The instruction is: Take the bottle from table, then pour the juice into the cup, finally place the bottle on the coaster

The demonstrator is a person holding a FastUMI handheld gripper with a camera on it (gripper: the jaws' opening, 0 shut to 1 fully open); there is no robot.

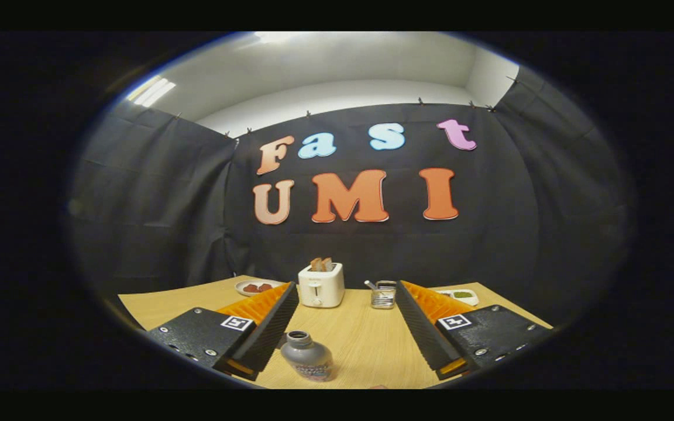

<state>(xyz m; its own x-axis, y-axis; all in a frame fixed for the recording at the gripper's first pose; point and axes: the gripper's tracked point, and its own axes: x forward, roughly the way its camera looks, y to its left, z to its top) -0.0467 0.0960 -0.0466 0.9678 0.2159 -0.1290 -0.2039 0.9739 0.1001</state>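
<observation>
While spread wide apart, gripper (346, 327) holding nothing. Bottle (307, 356) upright on worktop (366, 339) between fingers, nearer left one. Toaster (320, 284) and glass cup (383, 294) beyond.

We see the desk (366, 339) as pale wood with a fine straight grain and a dull sheen. The bottle (307, 355) looks like smooth grey plastic, faintly glossy, with a printed label around its lower part. The toaster (320, 285) has a smooth cream shell. The small holder (383, 294) beside it shines like metal. The booth wall (155, 204) is matt, creased cloth.
</observation>
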